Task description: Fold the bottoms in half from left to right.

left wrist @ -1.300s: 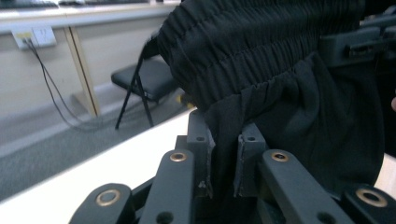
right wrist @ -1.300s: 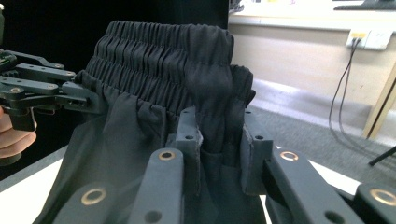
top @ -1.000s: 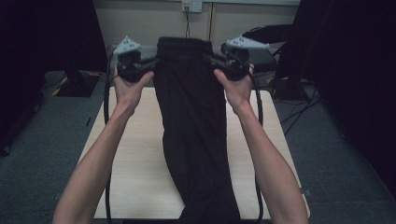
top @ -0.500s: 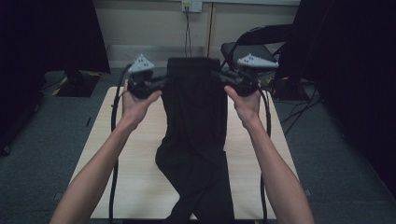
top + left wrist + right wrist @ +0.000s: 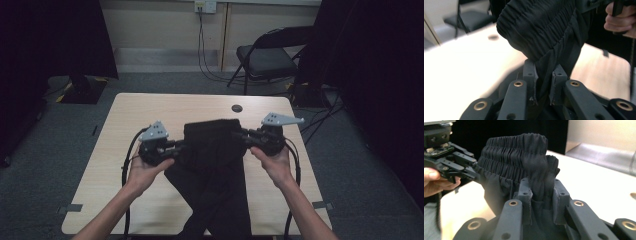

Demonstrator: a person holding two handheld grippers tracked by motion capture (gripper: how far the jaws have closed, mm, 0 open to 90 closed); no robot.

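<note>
Black trousers (image 5: pixel 215 170) held by the elastic waistband, one end clamped in the left gripper (image 5: pixel 176 147), the other in the right gripper (image 5: pixel 240 135), spreading the band flat over the counter (image 5: pixel 150 107). Long axis runs from the waistband toward the person; legs trail off the near edge.

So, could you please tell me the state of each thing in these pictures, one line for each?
black trousers: held by the elastic waistband at both sides, legs lying on the table
left gripper: shut on the left side of the waistband
right gripper: shut on the right side of the waistband
table: far half bare, trousers on the near half
folding chair: unfolded, unoccupied
</note>
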